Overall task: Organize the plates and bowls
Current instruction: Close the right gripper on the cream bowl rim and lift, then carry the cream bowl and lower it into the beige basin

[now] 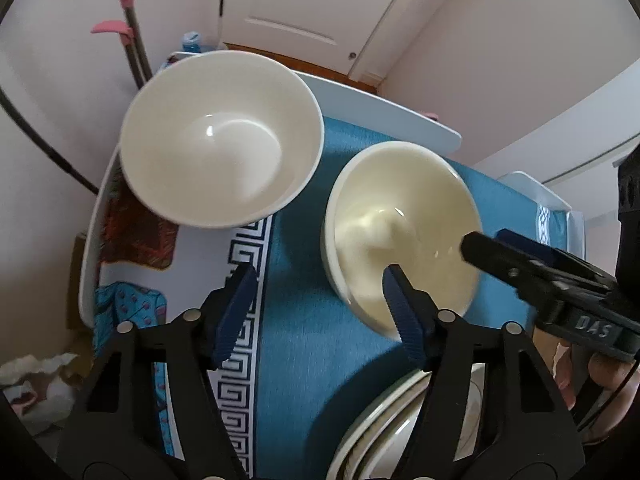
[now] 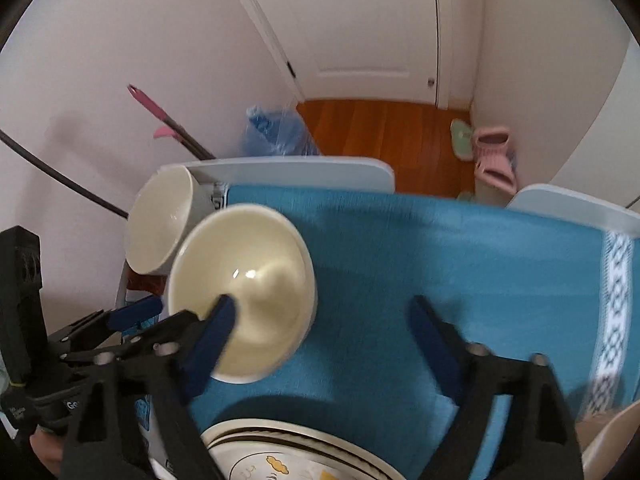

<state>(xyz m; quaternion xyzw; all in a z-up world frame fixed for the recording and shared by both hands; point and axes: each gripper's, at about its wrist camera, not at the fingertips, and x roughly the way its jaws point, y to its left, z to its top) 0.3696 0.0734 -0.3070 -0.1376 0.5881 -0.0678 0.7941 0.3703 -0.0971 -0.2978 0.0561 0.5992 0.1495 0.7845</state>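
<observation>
A large white bowl [image 1: 220,140] sits at the table's far left; it also shows in the right wrist view [image 2: 160,220]. A smaller cream bowl [image 1: 400,232] stands on the blue cloth [image 1: 312,340] to its right, also in the right wrist view [image 2: 244,296]. A stack of plates [image 1: 384,432] lies at the near edge, with a printed plate on top [image 2: 296,460]. My left gripper [image 1: 320,312] is open and empty, its right finger over the cream bowl's near rim. My right gripper [image 2: 324,340] is open and empty, its left finger over the cream bowl.
The white table [image 1: 384,108] has a raised rim. A pink-handled mop [image 1: 128,20] leans on the wall at the left. A blue bag [image 2: 280,132] and pink slippers [image 2: 492,156] lie on the wooden floor behind. Crumpled paper [image 1: 36,380] lies at the lower left.
</observation>
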